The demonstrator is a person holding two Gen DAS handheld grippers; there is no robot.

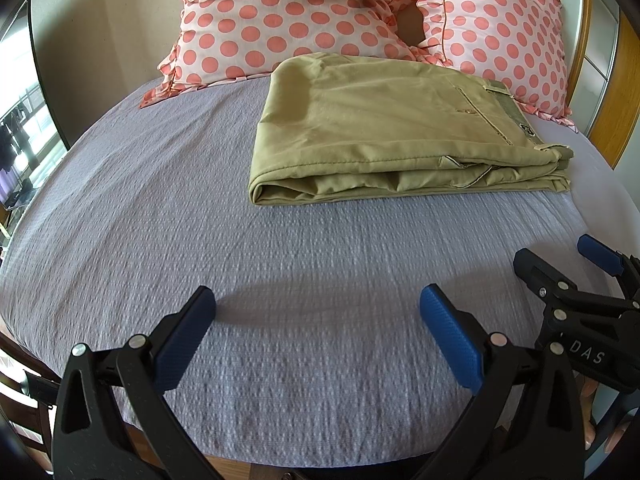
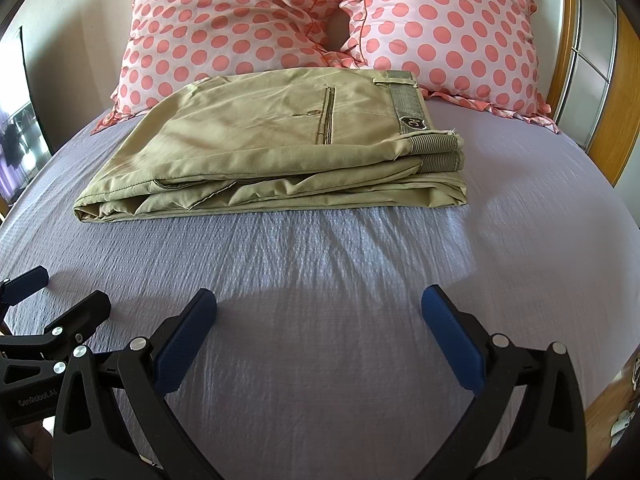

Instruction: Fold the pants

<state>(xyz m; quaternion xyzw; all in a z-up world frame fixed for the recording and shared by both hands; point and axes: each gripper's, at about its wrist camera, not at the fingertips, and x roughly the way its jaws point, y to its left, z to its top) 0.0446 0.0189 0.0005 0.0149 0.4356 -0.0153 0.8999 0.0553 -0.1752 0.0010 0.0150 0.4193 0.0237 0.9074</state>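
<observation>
Khaki pants (image 1: 384,132) lie folded into a flat rectangular stack on the lavender bed sheet (image 1: 160,208), waistband to the right; they also show in the right wrist view (image 2: 280,148). My left gripper (image 1: 318,312) is open and empty, over the sheet well short of the pants. My right gripper (image 2: 320,312) is open and empty, also back from the pants. The right gripper shows at the right edge of the left wrist view (image 1: 560,260); the left gripper shows at the left edge of the right wrist view (image 2: 60,292).
Two white pillows with pink dots (image 1: 280,16) (image 2: 444,32) lean behind the pants at the head of the bed. A wooden bed frame (image 2: 616,128) runs along the right. A window (image 1: 20,132) is at the far left.
</observation>
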